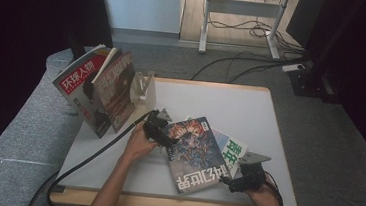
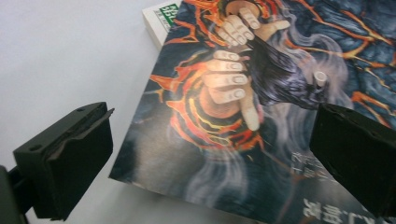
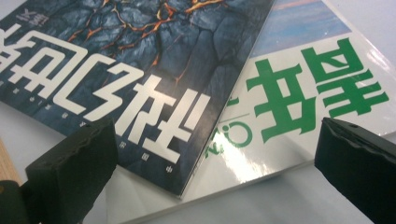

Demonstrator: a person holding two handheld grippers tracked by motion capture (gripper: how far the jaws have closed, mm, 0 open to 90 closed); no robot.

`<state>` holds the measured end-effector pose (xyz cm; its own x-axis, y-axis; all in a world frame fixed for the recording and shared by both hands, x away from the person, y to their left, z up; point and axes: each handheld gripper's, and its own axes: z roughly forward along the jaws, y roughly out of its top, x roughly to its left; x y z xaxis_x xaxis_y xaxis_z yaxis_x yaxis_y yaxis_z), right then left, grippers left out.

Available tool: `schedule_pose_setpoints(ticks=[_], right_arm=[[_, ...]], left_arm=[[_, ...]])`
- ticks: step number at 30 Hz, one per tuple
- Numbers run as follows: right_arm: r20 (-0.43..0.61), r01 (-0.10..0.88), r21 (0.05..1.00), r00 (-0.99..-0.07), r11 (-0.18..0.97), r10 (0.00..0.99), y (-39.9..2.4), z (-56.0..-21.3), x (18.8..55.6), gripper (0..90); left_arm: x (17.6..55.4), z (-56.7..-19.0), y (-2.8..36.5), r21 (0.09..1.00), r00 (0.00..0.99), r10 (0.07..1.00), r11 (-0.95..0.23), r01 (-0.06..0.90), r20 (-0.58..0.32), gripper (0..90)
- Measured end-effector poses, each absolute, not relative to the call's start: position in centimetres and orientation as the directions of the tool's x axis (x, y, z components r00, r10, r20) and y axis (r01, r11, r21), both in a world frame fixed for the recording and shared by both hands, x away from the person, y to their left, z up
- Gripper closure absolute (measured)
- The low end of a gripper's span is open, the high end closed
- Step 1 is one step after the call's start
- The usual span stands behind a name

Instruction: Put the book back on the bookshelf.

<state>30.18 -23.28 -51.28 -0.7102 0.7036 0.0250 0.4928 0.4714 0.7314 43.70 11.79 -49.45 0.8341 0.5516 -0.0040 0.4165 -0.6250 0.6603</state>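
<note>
A dark blue magazine with fiery cover art (image 1: pixel 194 151) (image 2: pixel 261 116) (image 3: pixel 130 70) lies on the white table, overlapping a white magazine with green characters (image 1: pixel 234 152) (image 3: pixel 299 102) (image 2: pixel 161 16). My left gripper (image 1: pixel 161 131) (image 2: pixel 210 154) is open at the dark magazine's left edge, its jaws straddling the cover's lower corner. At the front right, my right gripper (image 1: pixel 237 178) (image 3: pixel 210 172) is open too, jaws spread over the near corners of both magazines.
Two magazines (image 1: pixel 97 88) lean upright against a clear bookend stand (image 1: pixel 143 88) at the table's (image 1: pixel 231 102) back left. A grey couch (image 1: pixel 22 134) runs along the left. Cables and desk legs (image 1: pixel 238 27) are on the floor behind.
</note>
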Motion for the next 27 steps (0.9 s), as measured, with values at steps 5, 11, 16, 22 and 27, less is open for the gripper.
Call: schedule_pose_setpoints(ticks=[5,11,16,22,27], right_arm=[[0.017,0.486,0.733,-0.714,0.477,0.7,-23.3,-51.5,29.8,0.0],[0.026,0.488,0.735,-0.714,0.471,0.7,-23.4,-51.7,29.8,0.0],[0.047,0.496,0.742,-0.71,0.451,0.703,-23.6,-51.9,29.9,0.0],[0.036,0.489,0.74,-0.714,0.461,0.699,-23.5,-51.9,29.9,0.0],[0.021,0.488,0.739,-0.706,0.465,0.707,-23.7,-51.8,30.0,0.0]], left_arm=[[44.0,-50.0,11.7,0.655,0.837,0.548,-0.632,0.414,-0.001,0.0],[44.6,-50.5,11.9,0.662,0.839,0.542,-0.616,0.427,-0.036,0.0],[44.5,-50.8,11.7,0.665,0.846,0.529,-0.608,0.434,-0.068,0.2],[44.4,-50.7,11.7,0.666,0.844,0.533,-0.609,0.431,-0.059,0.5],[44.1,-50.6,11.6,0.657,0.839,0.541,-0.612,0.44,-0.057,0.6]])
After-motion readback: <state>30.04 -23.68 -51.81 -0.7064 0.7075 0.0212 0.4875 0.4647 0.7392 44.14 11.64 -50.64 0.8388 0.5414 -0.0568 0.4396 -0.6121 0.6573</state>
